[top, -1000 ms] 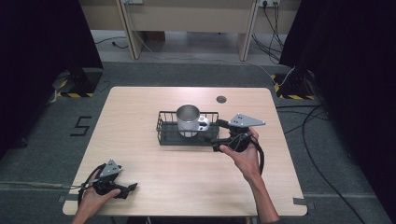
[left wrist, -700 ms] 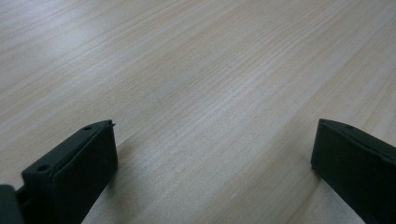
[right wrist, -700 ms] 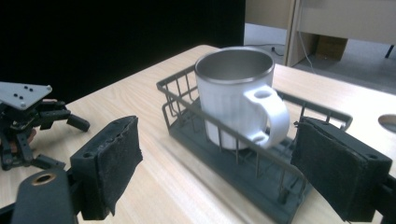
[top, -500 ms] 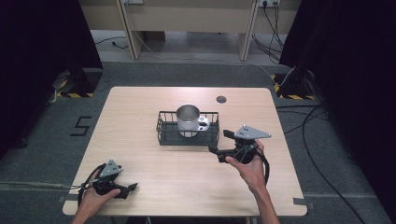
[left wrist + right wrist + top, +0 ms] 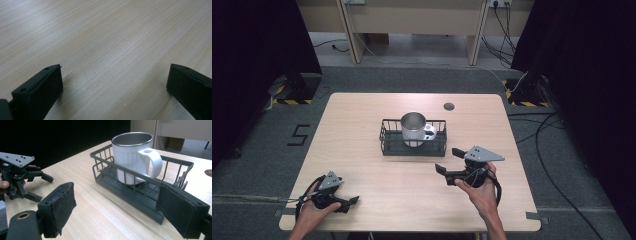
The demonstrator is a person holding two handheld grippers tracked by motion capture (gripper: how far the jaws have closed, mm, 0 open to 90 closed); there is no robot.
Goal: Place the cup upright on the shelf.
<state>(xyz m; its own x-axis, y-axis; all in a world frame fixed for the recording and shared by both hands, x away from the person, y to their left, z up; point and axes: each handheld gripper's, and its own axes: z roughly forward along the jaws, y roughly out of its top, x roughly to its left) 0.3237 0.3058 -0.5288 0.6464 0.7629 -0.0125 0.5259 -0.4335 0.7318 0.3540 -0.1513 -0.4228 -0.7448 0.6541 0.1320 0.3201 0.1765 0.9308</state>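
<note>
Right tool [image 5: 117,212] felt-padded (jaws apart), white ribbed mug [image 5: 133,157], black wire basket [image 5: 150,200]

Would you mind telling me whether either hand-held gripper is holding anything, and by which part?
Nothing: left hand-held gripper and right hand-held gripper are both open and empty.

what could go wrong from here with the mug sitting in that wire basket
The white mug with a steel rim stands upright in the black wire basket, rising well above its low walls, so a knock could perhaps tip it out. The right hand-held gripper hangs open close beside the basket; a careless swing might shove the basket along the pale wooden table.
</note>
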